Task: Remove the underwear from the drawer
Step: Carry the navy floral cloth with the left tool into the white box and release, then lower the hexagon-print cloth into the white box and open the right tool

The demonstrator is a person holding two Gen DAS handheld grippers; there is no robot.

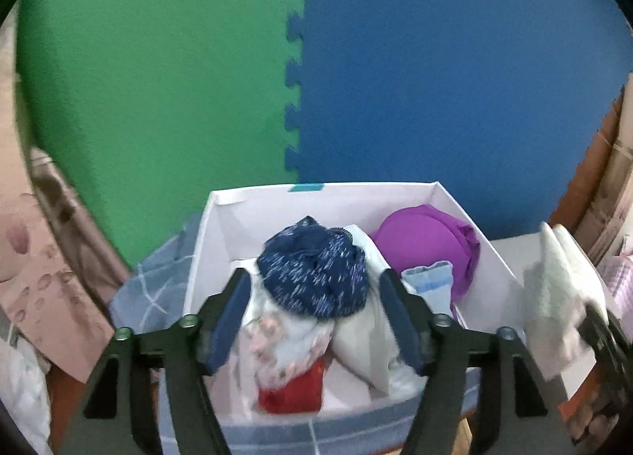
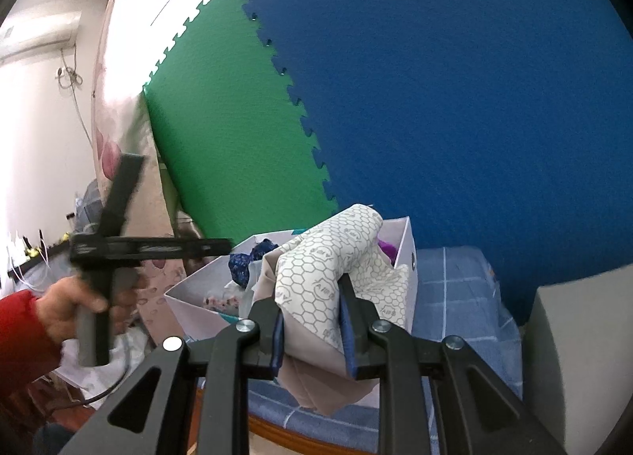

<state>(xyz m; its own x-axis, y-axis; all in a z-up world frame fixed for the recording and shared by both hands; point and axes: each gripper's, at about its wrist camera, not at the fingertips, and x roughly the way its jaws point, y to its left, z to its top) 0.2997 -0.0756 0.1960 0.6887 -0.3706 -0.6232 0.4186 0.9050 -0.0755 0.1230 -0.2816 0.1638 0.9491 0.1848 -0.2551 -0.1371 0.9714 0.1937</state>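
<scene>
A white box drawer (image 1: 490,253) holds rolled clothes: a navy speckled roll (image 1: 316,269), a purple piece (image 1: 427,237), a light blue piece (image 1: 431,285), a floral white piece (image 1: 285,336) and a red piece (image 1: 292,391). My left gripper (image 1: 316,312) is open above the drawer, jaws either side of the navy roll, not touching it. My right gripper (image 2: 312,320) is shut on white hexagon-print underwear (image 2: 316,269), held lifted in front of the drawer (image 2: 407,241). The same underwear shows at the right edge of the left wrist view (image 1: 558,289).
The drawer stands on a blue checked bedsheet (image 2: 451,304). Green (image 1: 158,79) and blue (image 1: 455,79) foam mats form the wall behind. A floral curtain (image 1: 35,257) hangs at the left. A grey cushion (image 2: 573,356) lies at the right. A hand in a red sleeve (image 2: 23,328) holds the left gripper.
</scene>
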